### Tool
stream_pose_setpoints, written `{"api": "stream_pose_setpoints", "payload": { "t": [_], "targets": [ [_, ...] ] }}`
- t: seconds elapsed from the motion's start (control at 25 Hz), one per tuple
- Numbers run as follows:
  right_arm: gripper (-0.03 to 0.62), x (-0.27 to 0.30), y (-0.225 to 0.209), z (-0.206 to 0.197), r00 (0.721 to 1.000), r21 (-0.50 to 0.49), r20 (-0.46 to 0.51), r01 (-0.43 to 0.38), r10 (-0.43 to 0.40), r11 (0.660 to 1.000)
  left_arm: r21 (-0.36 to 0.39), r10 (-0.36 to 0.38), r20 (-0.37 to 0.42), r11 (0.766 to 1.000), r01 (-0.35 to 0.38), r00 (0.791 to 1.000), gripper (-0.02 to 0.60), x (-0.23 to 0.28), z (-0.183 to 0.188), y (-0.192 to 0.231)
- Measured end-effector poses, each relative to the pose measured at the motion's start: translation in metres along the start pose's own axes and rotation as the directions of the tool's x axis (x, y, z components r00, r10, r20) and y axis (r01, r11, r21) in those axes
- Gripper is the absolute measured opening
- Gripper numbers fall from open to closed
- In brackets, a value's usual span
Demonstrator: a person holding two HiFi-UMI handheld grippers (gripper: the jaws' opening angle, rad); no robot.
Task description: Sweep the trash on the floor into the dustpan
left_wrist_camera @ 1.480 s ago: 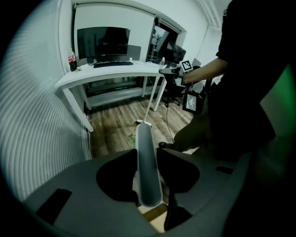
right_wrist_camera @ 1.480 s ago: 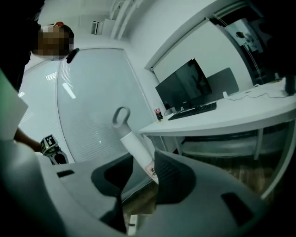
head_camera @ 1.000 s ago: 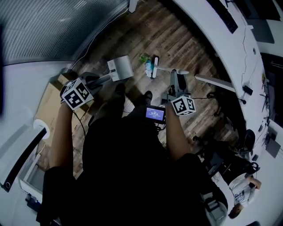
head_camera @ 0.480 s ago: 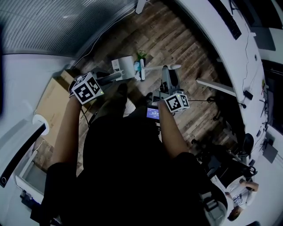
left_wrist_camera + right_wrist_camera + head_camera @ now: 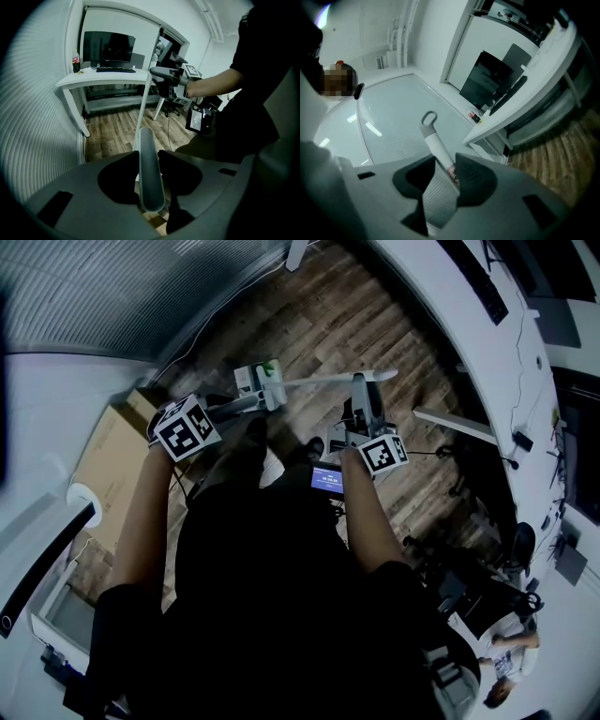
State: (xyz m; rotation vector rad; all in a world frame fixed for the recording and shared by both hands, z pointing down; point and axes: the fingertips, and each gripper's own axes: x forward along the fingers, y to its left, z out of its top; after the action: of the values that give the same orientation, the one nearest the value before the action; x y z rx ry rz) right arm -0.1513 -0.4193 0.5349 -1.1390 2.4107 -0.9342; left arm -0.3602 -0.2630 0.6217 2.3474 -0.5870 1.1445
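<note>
While my left claw [image 5: 149, 165] pinches the grey dustpan handle [image 5: 145, 140], my right claw [image 5: 445, 169] is clamped on the white broom handle [image 5: 434, 139], just short of its grey loop [image 5: 429, 117]. In the head view the dustpan [image 5: 251, 381] sits on the wooden floor [image 5: 375, 324]. The broom handle slants in from the dustpan's right, with its lower end at the dustpan's mouth. A green scrap of trash [image 5: 273, 368] lies at that mouth; I cannot tell whether it is fully inside. I judge I'm near the end of a sweeping stroke. Next I'd want a short, low push toward the dustpan, holding the dustpan flat so nothing slips under its lip.
</note>
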Motion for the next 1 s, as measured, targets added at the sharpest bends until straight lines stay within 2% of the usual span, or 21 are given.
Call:
{"api": "stream_pose_setpoints", "payload": {
  "t": [0.16, 0.48, 0.76, 0.88, 1.0],
  "targets": [
    [0.137, -0.015, -0.004, 0.025, 0.999, -0.055, 0.031, 0.035, -0.033, 0.998, -0.006, 0.007, 0.005, 1.0, -0.007, 1.0, 0.13, 0.001, 0.001, 0.001],
    [0.137, -0.046, -0.006, 0.089, 0.993, -0.088, 0.094, 0.073, -0.065, 0.993, -0.016, 0.026, -0.028, 1.0, -0.026, 0.999, 0.13, 0.0, -0.006, 0.003],
    [0.137, -0.075, 0.006, 0.139, 0.986, -0.124, 0.144, 0.1, -0.082, 0.987, 0.019, 0.047, -0.033, 0.999, -0.047, 0.998, 0.138, -0.005, -0.003, 0.0],
    [0.137, -0.084, 0.013, 0.156, 0.987, -0.145, 0.143, 0.091, -0.07, 0.985, 0.004, 0.069, 0.024, 0.998, -0.069, 0.997, 0.143, -0.023, 0.015, -0.001],
    [0.135, -0.093, 0.022, 0.172, 0.988, -0.17, 0.144, 0.072, -0.047, 0.983, -0.042, 0.106, 0.155, 0.994, -0.101, 0.982, 0.141, -0.049, 0.047, -0.001]
  ]
}}
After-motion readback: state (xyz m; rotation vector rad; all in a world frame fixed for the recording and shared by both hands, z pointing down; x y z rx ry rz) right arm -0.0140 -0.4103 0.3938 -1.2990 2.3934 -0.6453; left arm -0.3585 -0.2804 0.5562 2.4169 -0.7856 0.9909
